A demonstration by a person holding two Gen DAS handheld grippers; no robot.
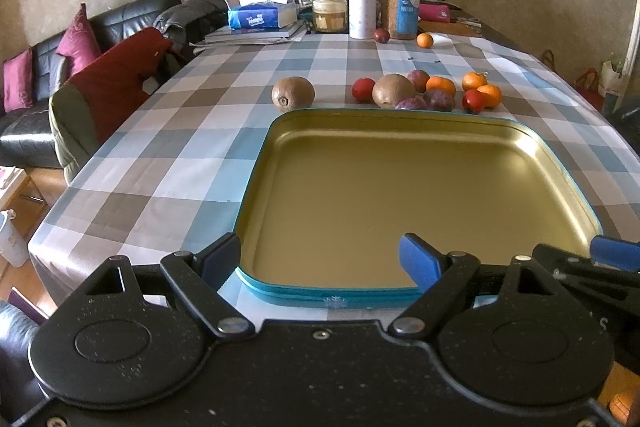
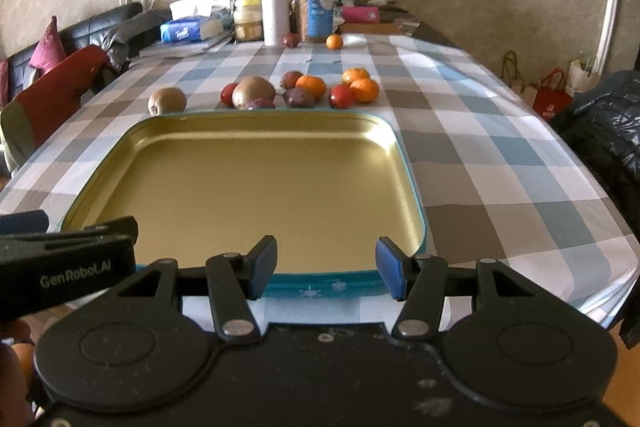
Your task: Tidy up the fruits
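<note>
My left gripper (image 1: 322,259) hangs at the near edge of the shallow square tin tray with a gold inside and teal rim (image 1: 400,297), its blue-padded fingers (image 1: 420,261) spread wide apart with nothing between them. My right gripper (image 2: 326,265) sits beside it at the same near rim of the tray (image 2: 320,287), its fingers (image 2: 264,261) likewise parted and empty. From the right wrist view, the left gripper's black body shows at 9 o'clock.

The tray lies flat on the blue, grey and white checked tablecloth (image 1: 168,155), and nothing lies in it. The fruits sit on the cloth just past the tray's far rim, at 12 o'clock from me. A lone brown kiwi (image 1: 293,93) rests apart toward 11 o'clock. A second brown kiwi (image 1: 394,90) sits in a cluster with a small red fruit (image 1: 363,89) on its left, dark purple plums (image 1: 439,99) beside it, orange mandarins (image 1: 441,85) behind, and another red fruit (image 1: 473,101) toward 1 o'clock, touching a mandarin (image 1: 489,95).

Farther off at 12 o'clock, one dark plum (image 1: 381,35) and one mandarin (image 1: 425,40) stand near a tall white flask (image 1: 362,1), a glass jar with a yellow lid (image 1: 329,11) and a blue tissue pack (image 1: 253,15).
</note>
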